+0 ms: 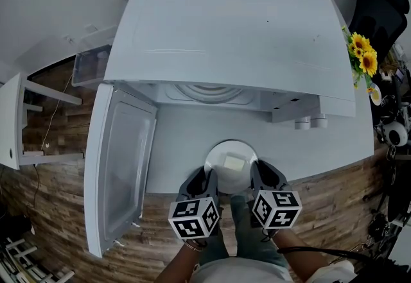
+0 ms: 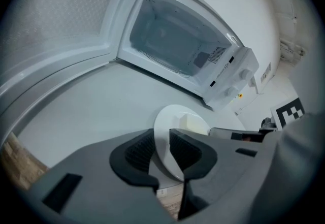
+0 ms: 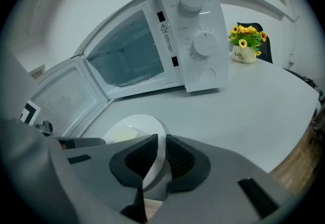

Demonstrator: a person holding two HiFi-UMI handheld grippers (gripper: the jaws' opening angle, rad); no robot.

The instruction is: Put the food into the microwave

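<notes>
Counter [image 1: 334, 140], white and wide, carries 1 white microwave [image 1: 231, 25], door open. Near the front edge sits 1 round white plate [image 1: 221, 180] with 1 pale yellow food square [image 1: 234, 162]. Left gripper [image 2: 162, 141] has jaws apart round the rim; right gripper [image 3: 161, 154] pinches it.

The white flower pot [image 3: 244, 55], upper right of the right gripper view, bears a word like "Life". A warning-triangle sticker [image 3: 163, 27] sits on the microwave [image 3: 195, 35] front; its dial print is unreadable.
</notes>
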